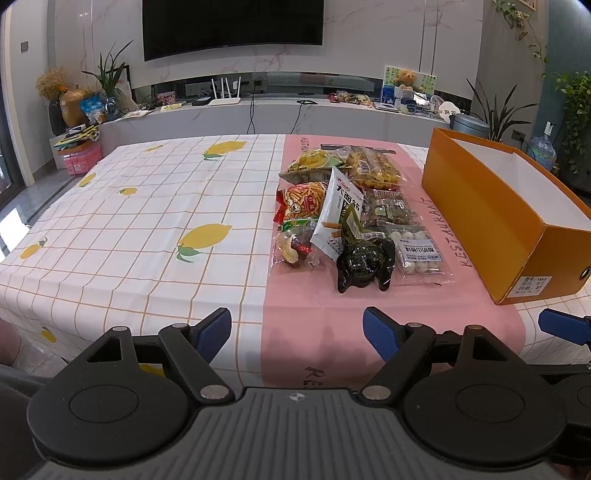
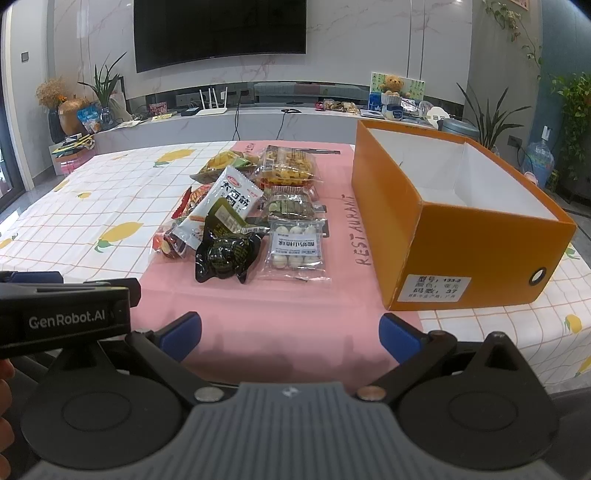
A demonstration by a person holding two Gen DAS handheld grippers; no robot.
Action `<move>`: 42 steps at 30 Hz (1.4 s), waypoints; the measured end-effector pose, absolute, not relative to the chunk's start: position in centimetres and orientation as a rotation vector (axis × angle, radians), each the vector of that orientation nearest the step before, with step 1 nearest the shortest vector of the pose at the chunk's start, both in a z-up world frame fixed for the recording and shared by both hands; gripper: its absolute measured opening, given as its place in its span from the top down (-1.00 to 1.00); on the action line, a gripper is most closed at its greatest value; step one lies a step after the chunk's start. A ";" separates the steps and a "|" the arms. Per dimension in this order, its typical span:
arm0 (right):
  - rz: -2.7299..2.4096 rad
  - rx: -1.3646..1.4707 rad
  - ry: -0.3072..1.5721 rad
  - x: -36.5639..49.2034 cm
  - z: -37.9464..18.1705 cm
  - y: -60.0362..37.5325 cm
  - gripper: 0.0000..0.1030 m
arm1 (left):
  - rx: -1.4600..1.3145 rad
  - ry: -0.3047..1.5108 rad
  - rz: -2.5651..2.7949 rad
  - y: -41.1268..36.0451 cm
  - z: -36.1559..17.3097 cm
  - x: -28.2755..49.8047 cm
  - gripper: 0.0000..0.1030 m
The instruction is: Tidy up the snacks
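Note:
Several snack packets lie in a pile on the pink runner (image 1: 314, 325): a black vacuum-packed snack (image 1: 364, 260) (image 2: 225, 253), a clear pack of white balls (image 1: 419, 253) (image 2: 293, 245), a white packet (image 1: 338, 214) (image 2: 221, 206), a red stick-snack bag (image 1: 301, 201) and yellow bags (image 1: 373, 168) behind. An open orange box (image 1: 498, 206) (image 2: 454, 221), empty inside, stands right of the pile. My left gripper (image 1: 297, 330) hangs open at the near table edge, short of the pile. My right gripper (image 2: 290, 336) is open too, in front of the pile and box.
The table wears a white checked cloth with lemon prints (image 1: 147, 221). Beyond it runs a low TV bench (image 1: 258, 114) with clutter, plants (image 1: 109, 79) and a wall TV (image 1: 232, 26). The left gripper's body (image 2: 62, 317) shows at left in the right wrist view.

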State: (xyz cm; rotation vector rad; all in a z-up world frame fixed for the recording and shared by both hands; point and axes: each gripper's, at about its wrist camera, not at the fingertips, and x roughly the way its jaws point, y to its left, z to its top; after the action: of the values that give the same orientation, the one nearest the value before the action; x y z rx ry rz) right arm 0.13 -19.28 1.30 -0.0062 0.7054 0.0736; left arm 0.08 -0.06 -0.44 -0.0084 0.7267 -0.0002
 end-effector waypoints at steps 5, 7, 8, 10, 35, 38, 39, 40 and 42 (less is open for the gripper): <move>0.074 -0.005 0.706 0.1 1.3 -19.3 -0.93 | -0.011 0.730 -0.001 -0.1 -0.4 0.1 -0.84; 0.075 -0.005 0.710 0.2 1.2 -19.3 -0.93 | -0.012 0.734 -0.002 -0.1 -0.5 0.2 -0.84; 0.076 -0.004 0.713 0.2 1.3 -19.3 -0.93 | -0.011 0.735 -0.002 -0.1 -0.6 0.2 -0.84; 0.076 0.000 0.720 0.2 1.2 -19.3 -0.93 | -0.009 0.737 -0.001 -0.1 -0.6 0.2 -0.84; 0.077 -0.009 0.740 0.3 1.1 -19.3 -0.93 | -0.001 0.757 0.004 0.1 -0.9 0.3 -0.84; 0.078 -0.008 0.750 0.4 1.0 -19.3 -0.93 | 0.003 0.763 0.004 0.1 -1.0 0.3 -0.84; 0.078 -0.006 0.751 0.4 1.0 -19.3 -0.93 | 0.002 0.763 0.004 0.1 -1.1 0.3 -0.84; 0.079 -0.005 0.752 0.4 0.9 -19.3 -0.93 | 0.003 0.763 0.004 0.1 -1.1 0.3 -0.84; 0.078 -0.005 0.752 0.5 0.9 -19.3 -0.93 | 0.003 0.762 0.004 0.1 -1.1 0.3 -0.84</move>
State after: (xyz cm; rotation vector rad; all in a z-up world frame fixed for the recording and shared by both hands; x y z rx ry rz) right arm 0.46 -19.30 0.93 -0.0051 0.7523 0.0779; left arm 0.33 0.07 -1.06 0.0030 0.7623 0.0035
